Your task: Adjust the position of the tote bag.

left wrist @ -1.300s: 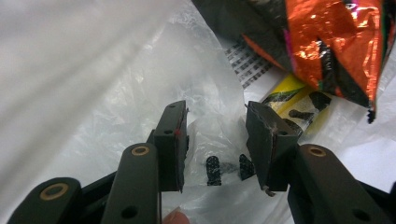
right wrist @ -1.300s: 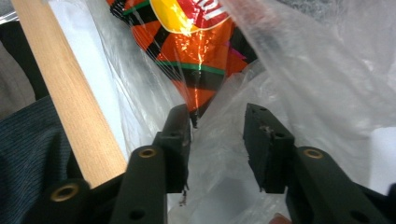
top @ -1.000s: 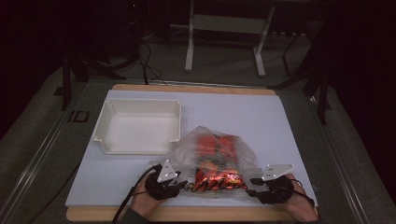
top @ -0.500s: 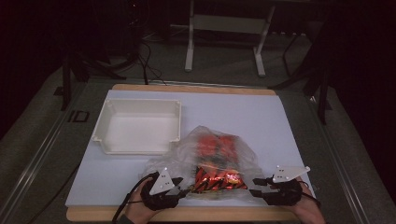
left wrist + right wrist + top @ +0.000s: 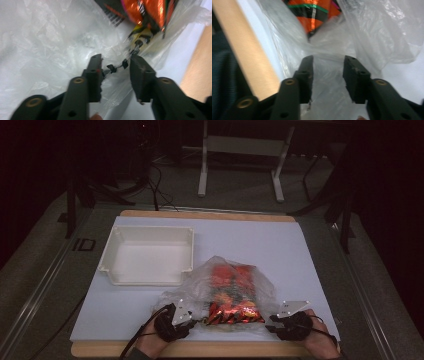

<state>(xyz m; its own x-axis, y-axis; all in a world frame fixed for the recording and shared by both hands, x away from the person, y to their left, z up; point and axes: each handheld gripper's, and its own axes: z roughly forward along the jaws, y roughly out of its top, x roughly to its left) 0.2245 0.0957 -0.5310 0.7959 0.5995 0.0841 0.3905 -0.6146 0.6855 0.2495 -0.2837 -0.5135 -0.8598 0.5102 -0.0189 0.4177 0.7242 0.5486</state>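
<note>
While both claws close, still parted, around it, the crinkled clear bag [image 5: 227,292] shows orange wrappers.

Plastic bag [image 5: 225,295]: film hazes packets inside, print unreadable, packet count can't tell. Left claw [image 5: 115,66] view: motion-blurred; bag cut at top + left edges; orange packets [image 5: 147,12] cut at top; small dark bits btwn jaws, too blurry to ID. Can't tell if pads touch film. Right claw [image 5: 328,63] view: bag cut at top + right; orange packet [image 5: 314,15] cut at top; film btwn jaws, contact w/ pads unclear. High view: forearms cut at bottom edge, room beyond desk [image 5: 310,255] too dark.
</note>
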